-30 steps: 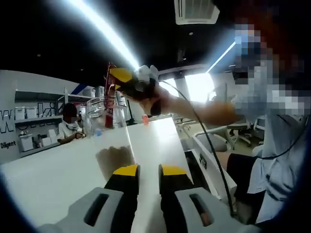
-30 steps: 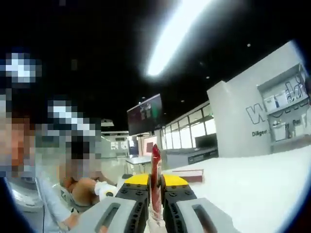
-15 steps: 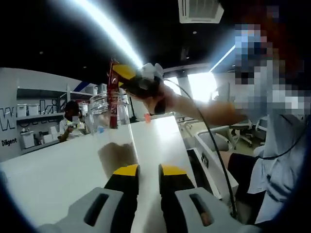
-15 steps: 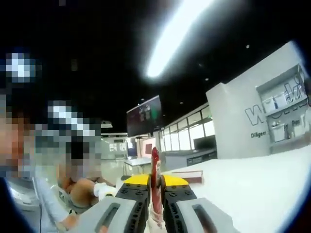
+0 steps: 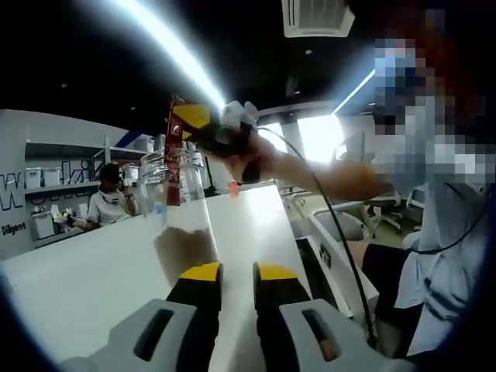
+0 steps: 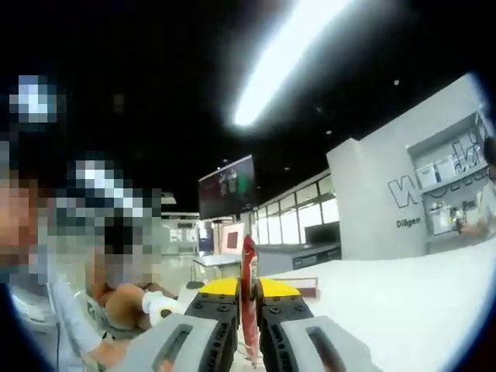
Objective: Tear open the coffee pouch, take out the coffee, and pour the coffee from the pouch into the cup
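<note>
A clear glass cup (image 5: 177, 194) stands on the white table (image 5: 93, 279) ahead of my left gripper (image 5: 238, 273). That gripper's jaws are close together with nothing between them. Above the cup a person's hand holds my right gripper (image 5: 186, 124), shut on a slim red coffee pouch (image 5: 171, 151). The pouch hangs down in line with the cup's mouth. In the right gripper view the same red pouch (image 6: 248, 287) stands upright, pinched between the jaws of the right gripper (image 6: 248, 293). I cannot tell whether anything is in the cup.
The table's right edge (image 5: 298, 232) runs away from me, with chairs (image 5: 387, 205) beyond it. A seated person (image 5: 105, 205) is at the far left by white shelves (image 5: 46, 186). A flat box (image 6: 304, 291) lies on the table (image 6: 403, 310).
The right gripper and pouch have shifted slightly left over the cup. My left gripper has stayed where it was.
</note>
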